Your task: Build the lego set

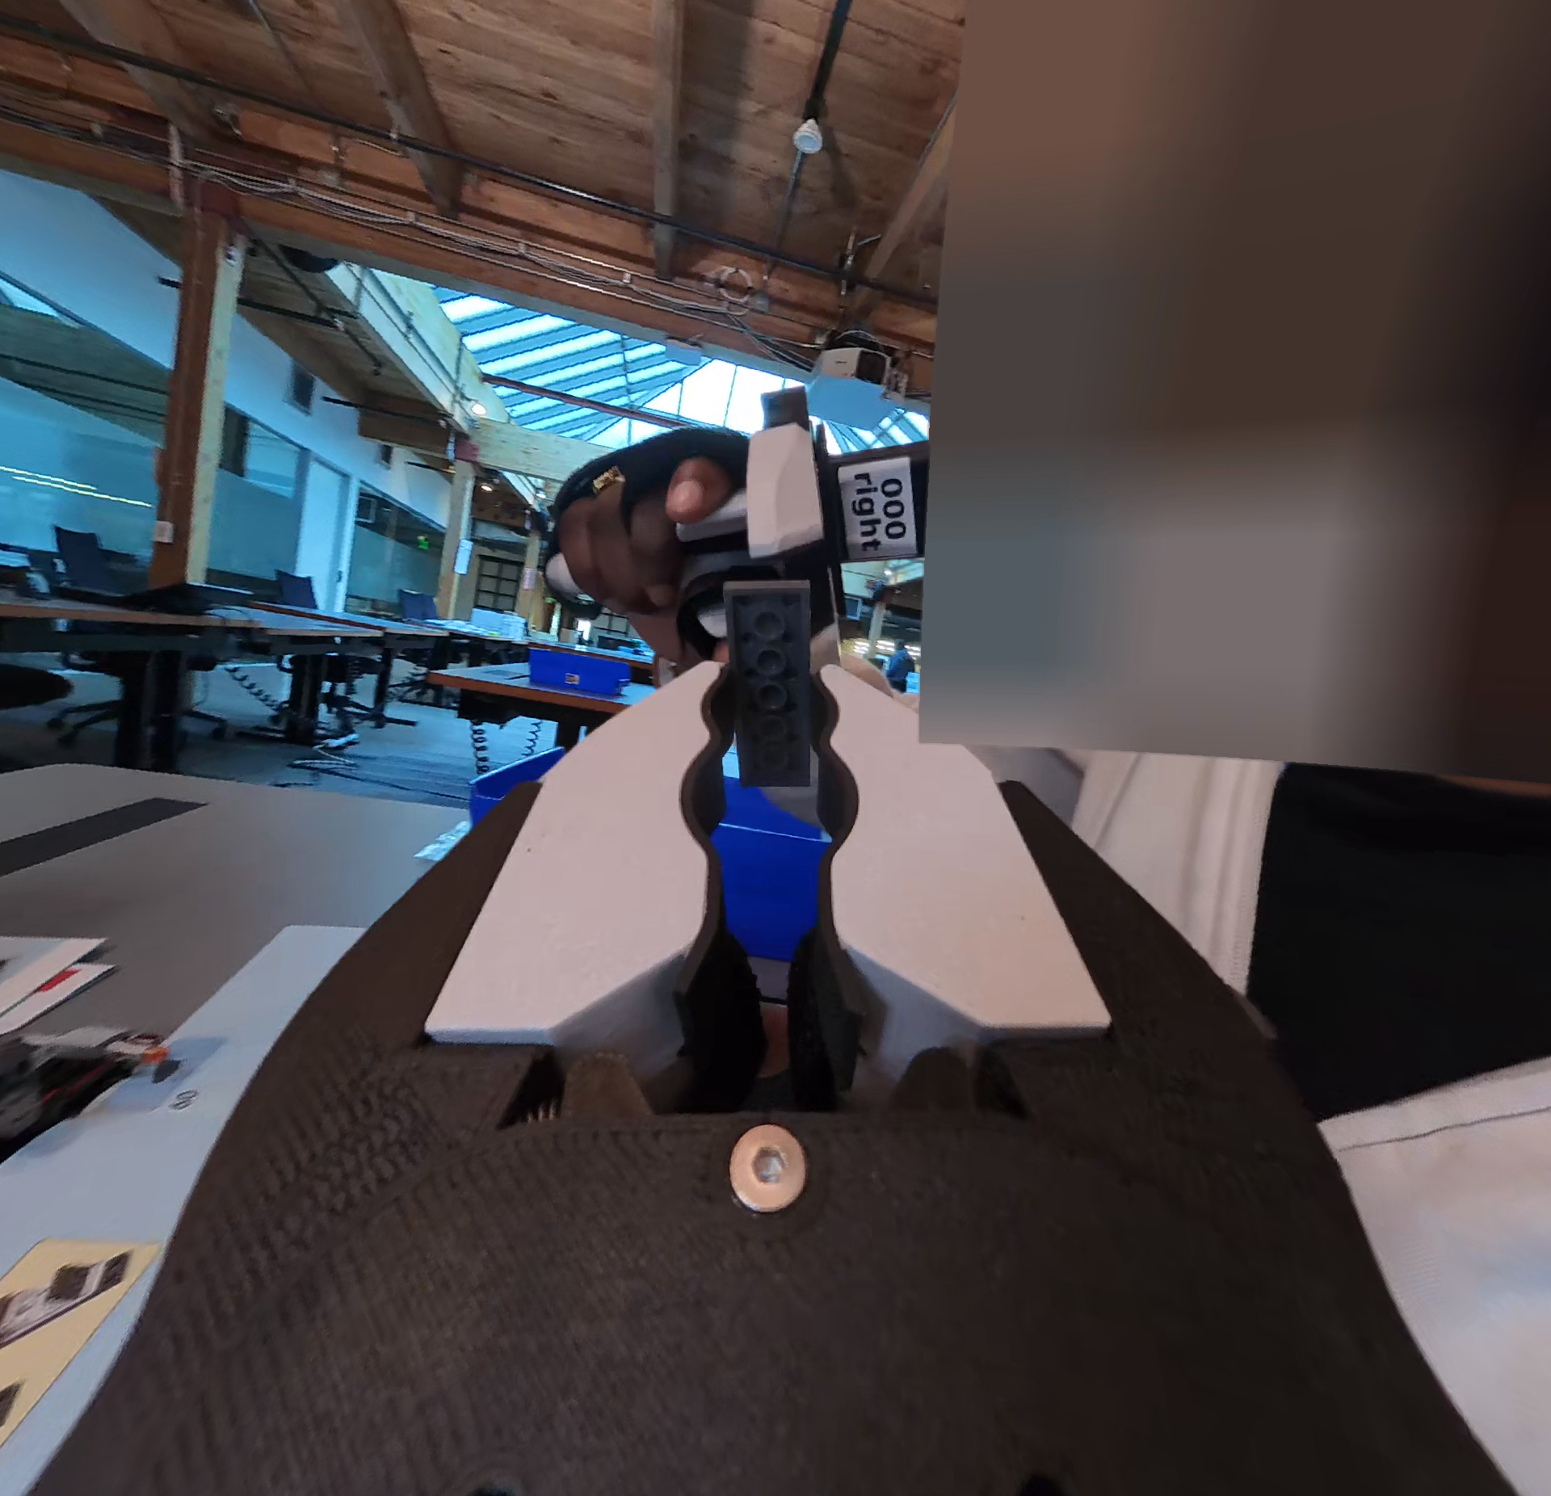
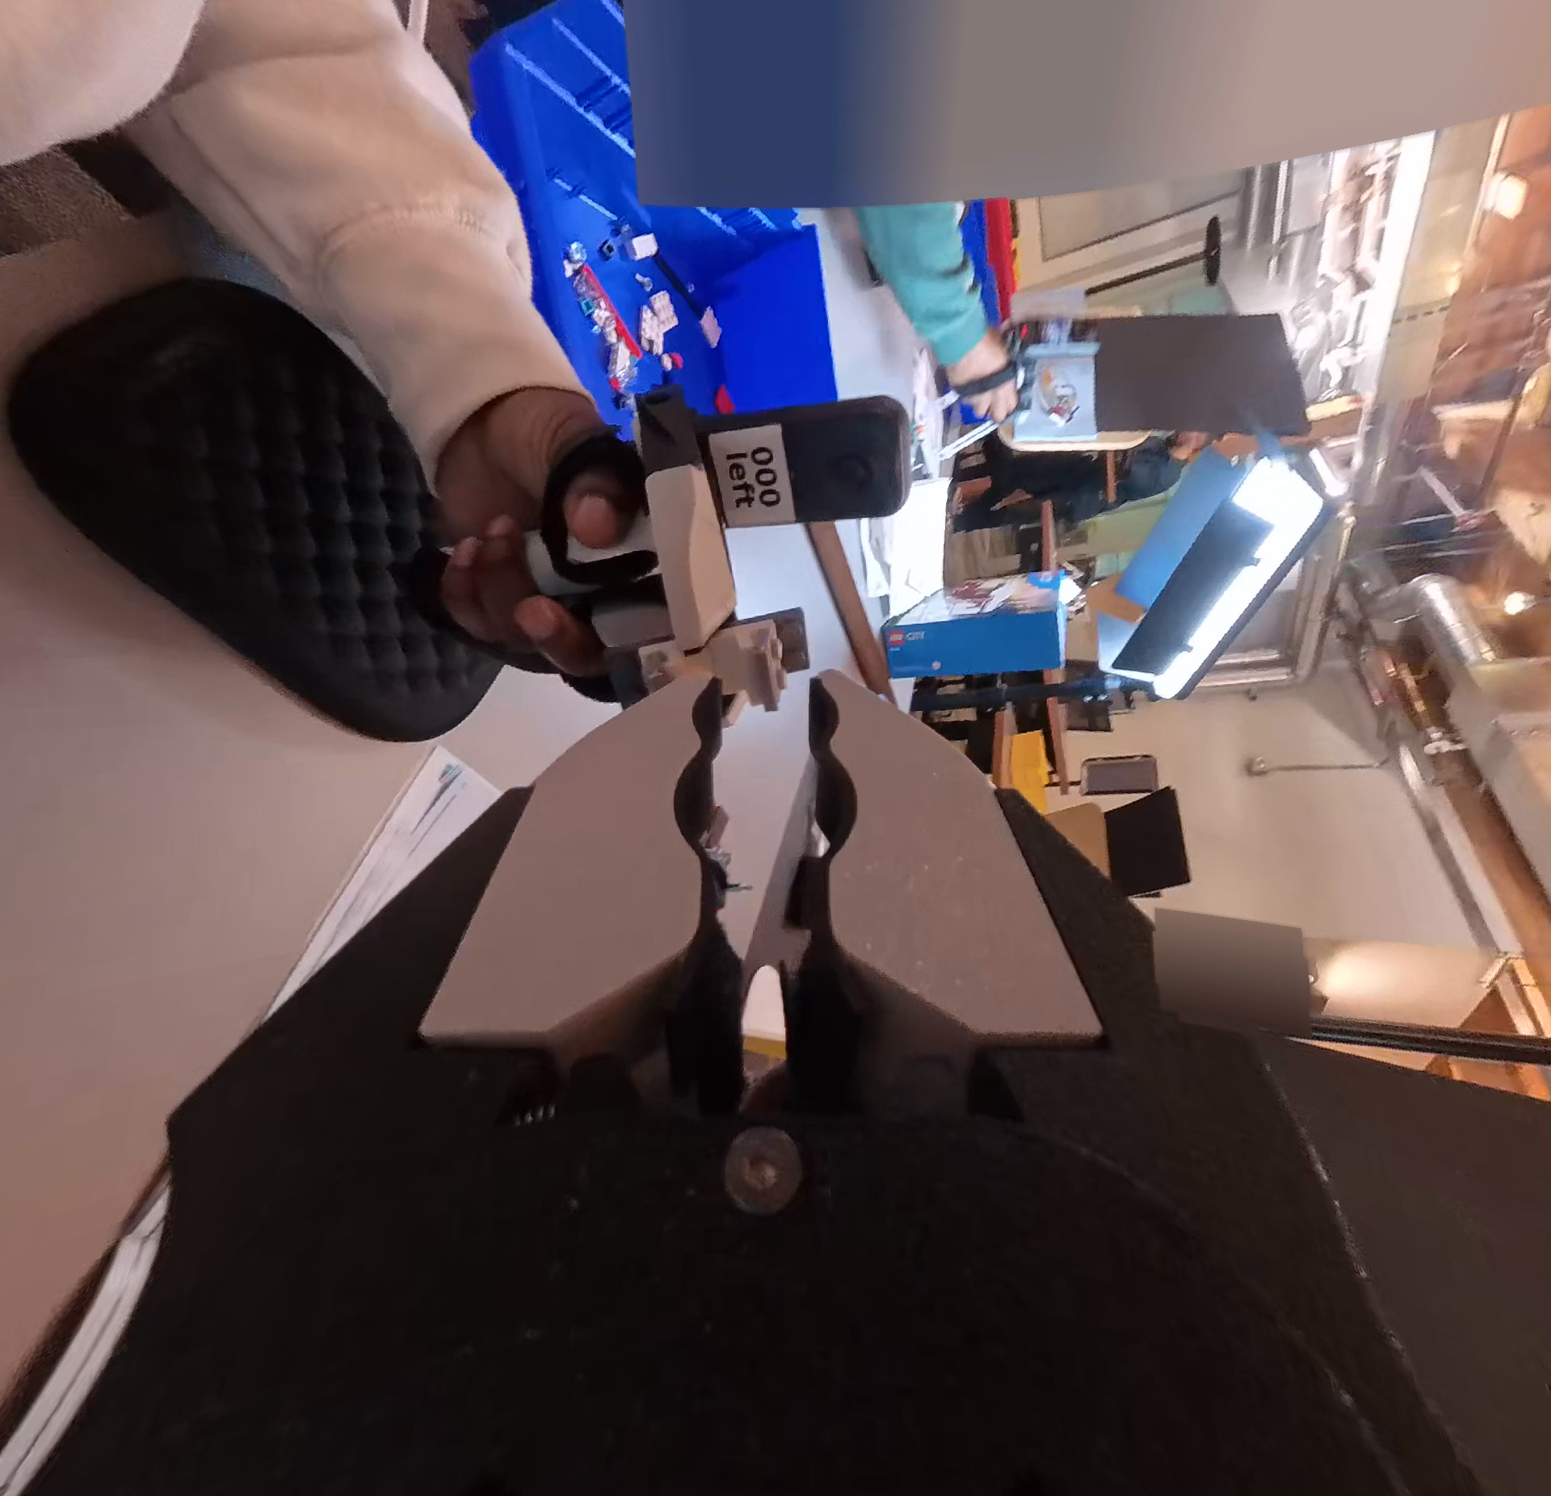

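Observation:
My left gripper (image 1: 770,675) is shut on a dark grey lego plate (image 1: 770,684). It holds the plate upright in the air, with the plate's hollow underside towards the camera. The right gripper's white body (image 1: 785,482), held by a hand, is just behind the plate. In the right wrist view, the plate (image 2: 791,629) lies crosswise, clamped in the left gripper's white fingertips (image 2: 738,658). My right gripper (image 2: 762,688) is just in front of the plate. Its jaws stand a little apart with nothing between them.
A blue bin (image 2: 755,297) holds several loose lego pieces. A blue bin (image 1: 772,877) also shows behind my left fingers. Instruction pages (image 1: 59,1321) and a small part-built model (image 1: 67,1061) lie on the grey table at the left. A blue lego box (image 2: 973,629) stands farther off. A person in a teal sleeve (image 2: 932,281) works beyond. The grippers are tip to tip, or close to it.

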Tool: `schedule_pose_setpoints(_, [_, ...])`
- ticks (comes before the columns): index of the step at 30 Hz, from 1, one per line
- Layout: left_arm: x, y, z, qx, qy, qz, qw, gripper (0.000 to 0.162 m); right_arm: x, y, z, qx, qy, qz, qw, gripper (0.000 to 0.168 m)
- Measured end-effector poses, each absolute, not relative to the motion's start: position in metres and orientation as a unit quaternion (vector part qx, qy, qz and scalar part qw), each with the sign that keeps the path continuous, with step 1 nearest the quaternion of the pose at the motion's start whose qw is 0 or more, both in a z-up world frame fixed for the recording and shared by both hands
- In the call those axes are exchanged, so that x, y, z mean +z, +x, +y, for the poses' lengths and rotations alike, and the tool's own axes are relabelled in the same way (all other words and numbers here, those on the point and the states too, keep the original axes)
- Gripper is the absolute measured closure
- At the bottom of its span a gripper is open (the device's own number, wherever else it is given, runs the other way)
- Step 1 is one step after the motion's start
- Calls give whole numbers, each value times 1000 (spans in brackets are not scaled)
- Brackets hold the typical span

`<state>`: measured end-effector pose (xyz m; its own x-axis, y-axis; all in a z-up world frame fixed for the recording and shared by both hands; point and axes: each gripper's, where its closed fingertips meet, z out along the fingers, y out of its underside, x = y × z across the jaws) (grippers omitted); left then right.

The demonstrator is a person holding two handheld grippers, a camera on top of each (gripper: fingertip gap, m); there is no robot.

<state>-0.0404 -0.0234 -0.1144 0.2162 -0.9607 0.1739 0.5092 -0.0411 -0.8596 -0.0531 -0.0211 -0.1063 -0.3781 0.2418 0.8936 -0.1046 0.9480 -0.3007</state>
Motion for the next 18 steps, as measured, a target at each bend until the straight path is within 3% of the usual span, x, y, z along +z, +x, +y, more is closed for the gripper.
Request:
schedule_pose_setpoints(11, [-110,-23,-28,-613,-462,259,586,145,-105,-45,-29,138,-23,-823,551,159])
schedule_pose_setpoints(18, [-118,-10,-31,-652,-535,254,474,145,-115,-34,-29,180,-82,-832,518,160])
